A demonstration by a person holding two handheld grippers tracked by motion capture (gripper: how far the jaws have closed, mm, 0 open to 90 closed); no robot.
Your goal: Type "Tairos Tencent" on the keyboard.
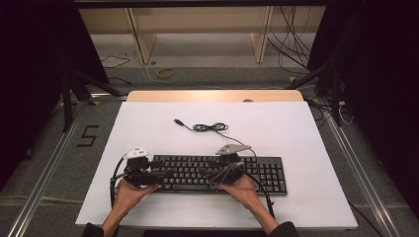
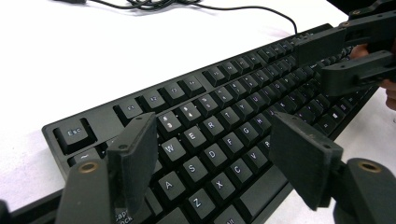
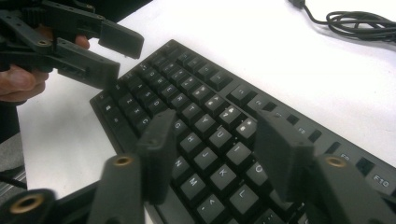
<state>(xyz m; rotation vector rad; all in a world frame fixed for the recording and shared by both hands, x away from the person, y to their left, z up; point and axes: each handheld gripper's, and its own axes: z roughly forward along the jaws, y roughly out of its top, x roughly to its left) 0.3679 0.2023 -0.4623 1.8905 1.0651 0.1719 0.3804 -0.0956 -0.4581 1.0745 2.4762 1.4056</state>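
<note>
Black keyboard (image 1: 217,174) lies beneath each hand-held gripper, left (image 2: 215,161) and right (image 3: 212,154), jaws wide, empty.

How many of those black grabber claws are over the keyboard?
2. The left gripper hovers open over the keyboard's left end, and the right gripper hovers open over its middle keys. None seems hidden.
</note>
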